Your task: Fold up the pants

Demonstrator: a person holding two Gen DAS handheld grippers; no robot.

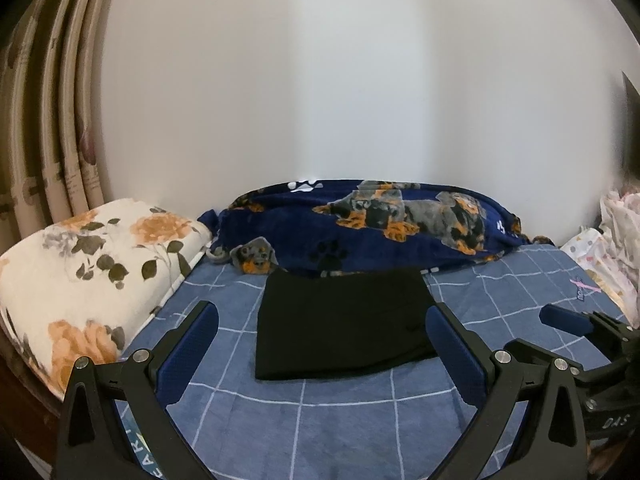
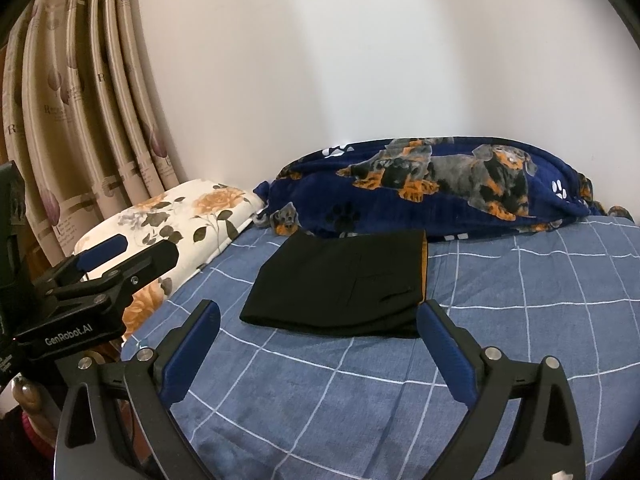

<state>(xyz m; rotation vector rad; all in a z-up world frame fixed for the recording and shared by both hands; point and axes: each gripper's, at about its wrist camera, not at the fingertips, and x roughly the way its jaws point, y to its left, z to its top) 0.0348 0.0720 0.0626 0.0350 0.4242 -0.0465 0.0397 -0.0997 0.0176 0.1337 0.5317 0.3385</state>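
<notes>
Black pants (image 1: pixel 340 324) lie folded into a compact rectangle on the blue checked bed sheet (image 1: pixel 340 420), in front of a dog-print blanket. They also show in the right wrist view (image 2: pixel 344 284), with a tan lining strip along their right edge. My left gripper (image 1: pixel 322 316) is open and empty, held above the sheet just short of the pants. My right gripper (image 2: pixel 318 316) is open and empty too, near the pants' front edge. The right gripper shows at the right edge of the left wrist view (image 1: pixel 580 328); the left gripper shows at the left of the right wrist view (image 2: pixel 120 252).
A navy dog-print blanket (image 1: pixel 380 224) lies bunched along the white wall behind the pants. A floral pillow (image 1: pixel 92 276) sits at the left by beige curtains (image 2: pixel 88 112). Light patterned cloth (image 1: pixel 612 240) is piled at the bed's right edge.
</notes>
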